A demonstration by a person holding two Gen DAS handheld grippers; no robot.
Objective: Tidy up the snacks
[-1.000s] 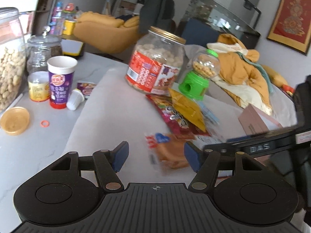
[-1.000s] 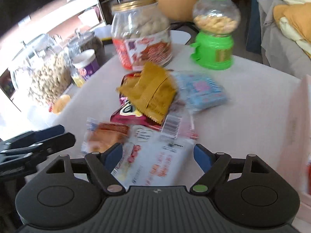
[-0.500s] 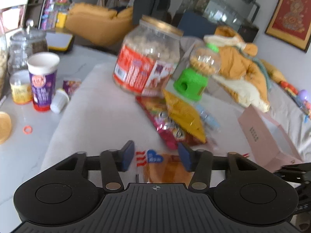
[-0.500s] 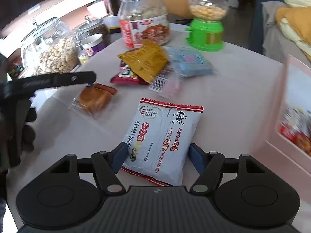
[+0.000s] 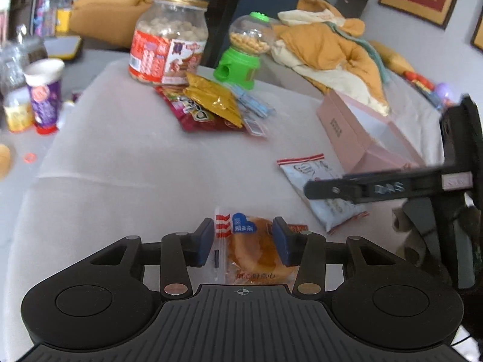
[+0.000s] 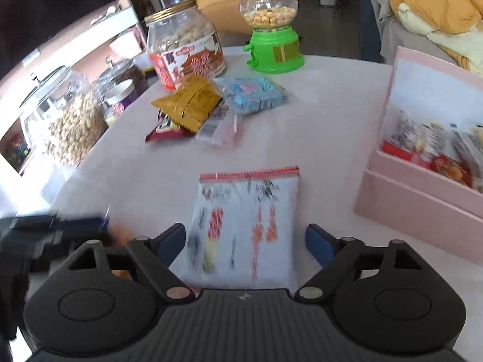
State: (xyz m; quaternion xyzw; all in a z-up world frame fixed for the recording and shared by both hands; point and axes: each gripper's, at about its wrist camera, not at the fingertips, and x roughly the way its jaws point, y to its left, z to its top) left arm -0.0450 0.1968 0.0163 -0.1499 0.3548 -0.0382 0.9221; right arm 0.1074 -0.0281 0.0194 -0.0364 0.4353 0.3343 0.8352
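Note:
A wrapped orange pastry (image 5: 252, 249) lies on the grey cloth between the fingers of my left gripper (image 5: 243, 241), which is open around it. A white snack packet with a red top edge (image 6: 246, 226) lies between the fingers of my right gripper (image 6: 245, 242), open and wider than the packet. The same packet (image 5: 320, 187) shows in the left wrist view under the right gripper's finger (image 5: 359, 188). A pink box (image 6: 428, 163) with several snacks in it stands to the right. A pile of loose snack bags (image 6: 208, 105) lies further back.
A big jar with a red label (image 5: 167, 51) and a green candy dispenser (image 6: 273, 27) stand at the back. A peanut jar (image 6: 71, 123), a purple cup (image 5: 42, 96) and small pots stand at the left. Yellow bedding (image 5: 329, 48) lies behind the box.
Both grippers have moved in low over the cloth. The left now straddles the pastry, the right straddles the white packet. The right gripper's fingers have spread wider.

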